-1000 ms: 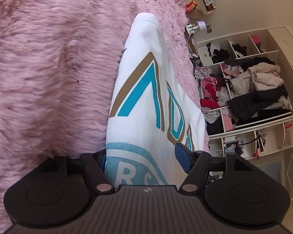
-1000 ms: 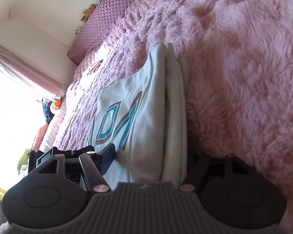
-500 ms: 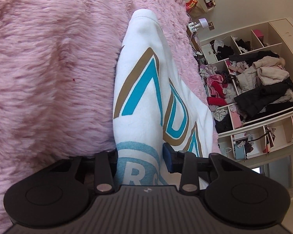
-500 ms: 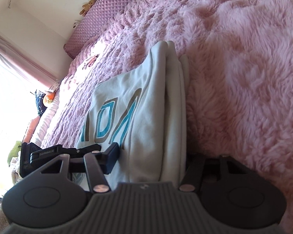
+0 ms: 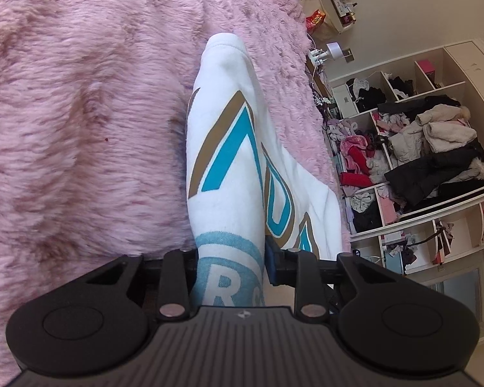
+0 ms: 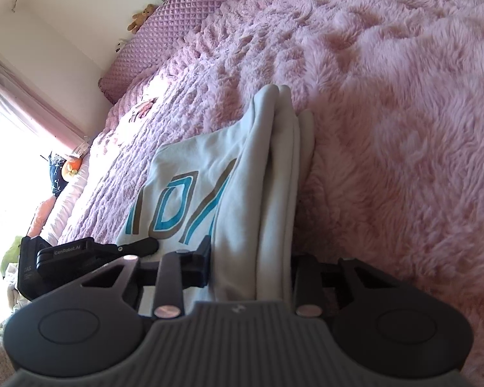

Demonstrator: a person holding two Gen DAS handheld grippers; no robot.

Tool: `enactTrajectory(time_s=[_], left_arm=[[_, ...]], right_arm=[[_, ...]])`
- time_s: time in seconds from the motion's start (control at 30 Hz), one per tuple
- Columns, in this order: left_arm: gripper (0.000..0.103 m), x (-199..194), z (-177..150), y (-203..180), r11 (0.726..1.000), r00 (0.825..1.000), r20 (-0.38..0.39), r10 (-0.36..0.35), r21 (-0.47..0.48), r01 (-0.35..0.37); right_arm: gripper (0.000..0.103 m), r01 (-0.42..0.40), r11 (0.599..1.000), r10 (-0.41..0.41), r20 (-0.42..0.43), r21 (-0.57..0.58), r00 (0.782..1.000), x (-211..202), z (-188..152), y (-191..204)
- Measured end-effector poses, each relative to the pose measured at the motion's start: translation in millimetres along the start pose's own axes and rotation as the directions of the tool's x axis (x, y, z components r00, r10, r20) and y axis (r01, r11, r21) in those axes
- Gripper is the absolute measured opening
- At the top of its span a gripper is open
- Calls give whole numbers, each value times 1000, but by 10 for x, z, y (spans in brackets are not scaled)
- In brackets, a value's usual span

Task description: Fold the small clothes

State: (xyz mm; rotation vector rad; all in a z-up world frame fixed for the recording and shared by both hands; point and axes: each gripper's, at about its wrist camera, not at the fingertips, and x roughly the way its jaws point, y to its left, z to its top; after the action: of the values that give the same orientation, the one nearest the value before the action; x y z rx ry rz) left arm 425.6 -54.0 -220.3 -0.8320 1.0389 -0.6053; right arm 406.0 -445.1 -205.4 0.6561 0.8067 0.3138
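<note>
A white garment [image 5: 229, 148] with teal and brown lettering lies folded on a fluffy pink bed cover [image 5: 80, 113]. My left gripper [image 5: 234, 258] is shut on its near edge, the cloth pinched between the jaws. In the right wrist view the same garment [image 6: 242, 174] shows as several stacked layers. My right gripper [image 6: 251, 267] is shut on that stacked edge. The left gripper's body [image 6: 80, 251] shows at the left of the right wrist view, at the garment's other corner.
Open shelves [image 5: 419, 161] stuffed with clothes stand beyond the bed's right edge. A quilted purple headboard [image 6: 164, 35] with a small teddy bear [image 6: 142, 16] is at the far end. A bright window with a pink curtain [image 6: 22, 103] is at the left.
Both grippers have closed from open onto the garment's near edge. The cloth now bunches narrower between each pair of jaws.
</note>
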Motion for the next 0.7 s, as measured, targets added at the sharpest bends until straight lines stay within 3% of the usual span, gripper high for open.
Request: enactTrajectory(time_s=[0.17,0.37,0.57,0.7], left_arm=[[29,-264,19,-303,997,999,17,-46,59,44],[29,-971,15,-572,989,994,79,-75,137,64],[29,-1731,-25,-538,985,987,148,-56,171,30],[29,-2042,-65,-325,990,981,190,-42,141,15]], right_arm=[[24,11,998,-10,16,-55,1000,-184,45,353],[23,-32,989,39,43,-144,998,-413,-11,1056],[23,-103,974,113,38,-200,993,-447,-209,1740],[23,-127,966,135,21,-226,991,-327,-416,2078]])
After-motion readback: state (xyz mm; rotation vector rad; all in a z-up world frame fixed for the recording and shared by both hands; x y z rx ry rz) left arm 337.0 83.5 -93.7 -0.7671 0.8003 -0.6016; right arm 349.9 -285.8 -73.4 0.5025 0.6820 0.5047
